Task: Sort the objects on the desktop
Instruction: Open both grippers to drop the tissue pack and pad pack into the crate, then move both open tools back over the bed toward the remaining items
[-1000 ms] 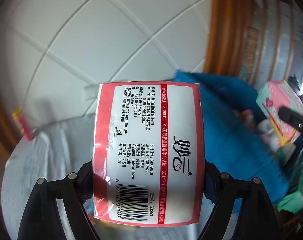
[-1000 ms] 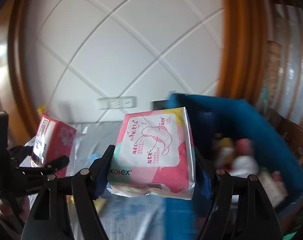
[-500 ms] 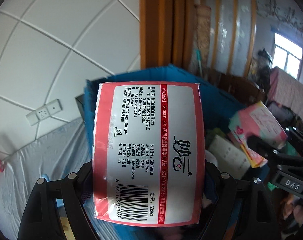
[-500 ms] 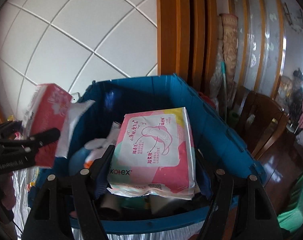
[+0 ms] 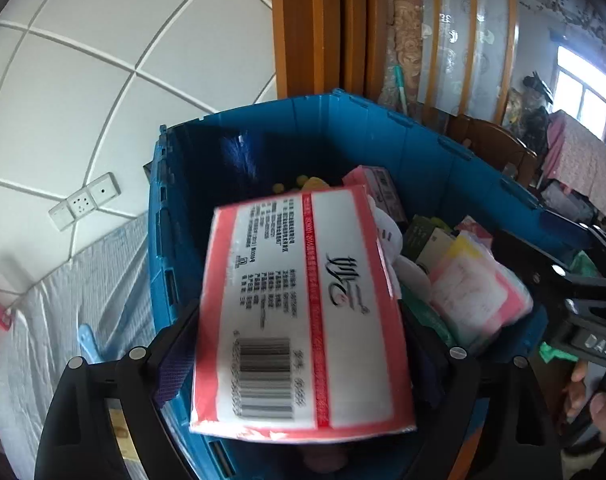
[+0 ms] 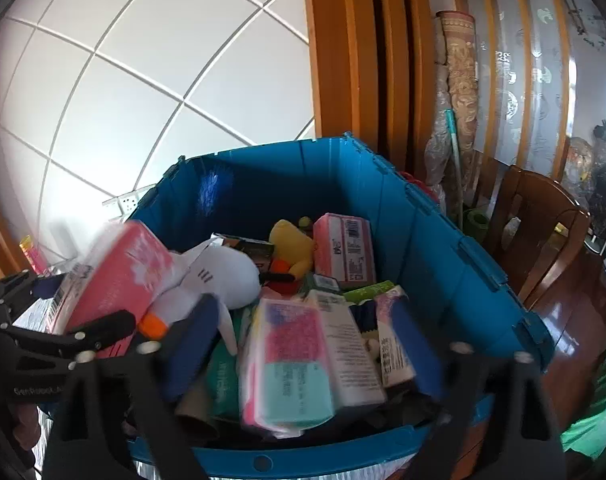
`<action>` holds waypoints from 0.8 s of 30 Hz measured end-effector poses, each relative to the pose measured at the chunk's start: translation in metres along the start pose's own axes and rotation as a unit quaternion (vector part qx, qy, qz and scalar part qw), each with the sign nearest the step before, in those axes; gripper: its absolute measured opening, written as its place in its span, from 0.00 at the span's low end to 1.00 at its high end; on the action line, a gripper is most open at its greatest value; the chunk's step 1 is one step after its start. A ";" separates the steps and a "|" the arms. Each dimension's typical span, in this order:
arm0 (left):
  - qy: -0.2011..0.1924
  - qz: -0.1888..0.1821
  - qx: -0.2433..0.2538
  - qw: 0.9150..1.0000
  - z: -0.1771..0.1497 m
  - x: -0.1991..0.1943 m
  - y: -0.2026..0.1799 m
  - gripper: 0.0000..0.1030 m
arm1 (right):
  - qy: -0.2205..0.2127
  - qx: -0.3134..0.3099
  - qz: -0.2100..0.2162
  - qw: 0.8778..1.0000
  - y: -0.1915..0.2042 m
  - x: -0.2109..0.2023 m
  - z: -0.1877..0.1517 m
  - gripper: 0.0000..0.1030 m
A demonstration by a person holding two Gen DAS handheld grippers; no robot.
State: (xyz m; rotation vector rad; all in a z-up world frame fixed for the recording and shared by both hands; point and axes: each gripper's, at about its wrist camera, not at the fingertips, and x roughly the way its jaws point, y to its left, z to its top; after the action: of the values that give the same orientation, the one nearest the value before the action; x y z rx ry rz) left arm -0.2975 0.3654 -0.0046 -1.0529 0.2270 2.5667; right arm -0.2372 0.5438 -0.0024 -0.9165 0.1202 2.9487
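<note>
A blue plastic bin [image 5: 383, 108] [image 6: 263, 152] full of packets lies under both grippers. My left gripper [image 5: 303, 332] hangs over its near left corner. Its jaws are opening, and the red-and-white tissue pack [image 5: 303, 312] [image 6: 115, 276] between them is tilted, blurred and slipping free. My right gripper [image 6: 303, 320] is over the bin's near side with its jaws opening wide. The pink-and-teal pad pack [image 6: 287, 364] [image 5: 479, 292] has left its pads and lies blurred on the bin's contents between the fingers.
Inside the bin are a white plush toy [image 6: 223, 272], a yellow plush toy [image 6: 291, 244], a pink box [image 6: 343, 248] and several other packets. A white-covered table [image 5: 63, 300] lies left of the bin, a wooden chair [image 6: 543, 232] to its right. A tiled wall stands behind.
Both grippers swung from the table to above the blue bin. The right jaws spread and the pink pad pack dropped into the bin. The left jaws widened and the tissue pack tipped.
</note>
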 end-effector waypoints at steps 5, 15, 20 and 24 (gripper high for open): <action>-0.027 0.004 0.000 1.000 0.001 -0.014 0.001 0.97 | -0.003 0.007 -0.003 1.000 -0.004 -0.006 -0.004 0.98; -0.053 0.016 -0.011 0.998 0.000 -0.035 0.014 0.99 | -0.011 0.002 0.006 1.000 0.008 -0.023 -0.005 0.98; -0.062 0.030 -0.026 0.997 -0.011 -0.053 0.037 0.99 | -0.016 -0.012 0.020 1.000 0.033 -0.028 -0.001 0.98; -0.065 0.047 -0.050 0.995 -0.025 -0.066 0.068 0.99 | -0.021 -0.029 0.040 0.999 0.065 -0.029 0.004 0.98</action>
State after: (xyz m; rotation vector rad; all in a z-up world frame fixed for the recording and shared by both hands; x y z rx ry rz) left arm -0.2637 0.2785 0.0255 -0.9245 0.1170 2.7457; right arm -0.2199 0.4789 0.0215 -0.8756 0.0725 3.0582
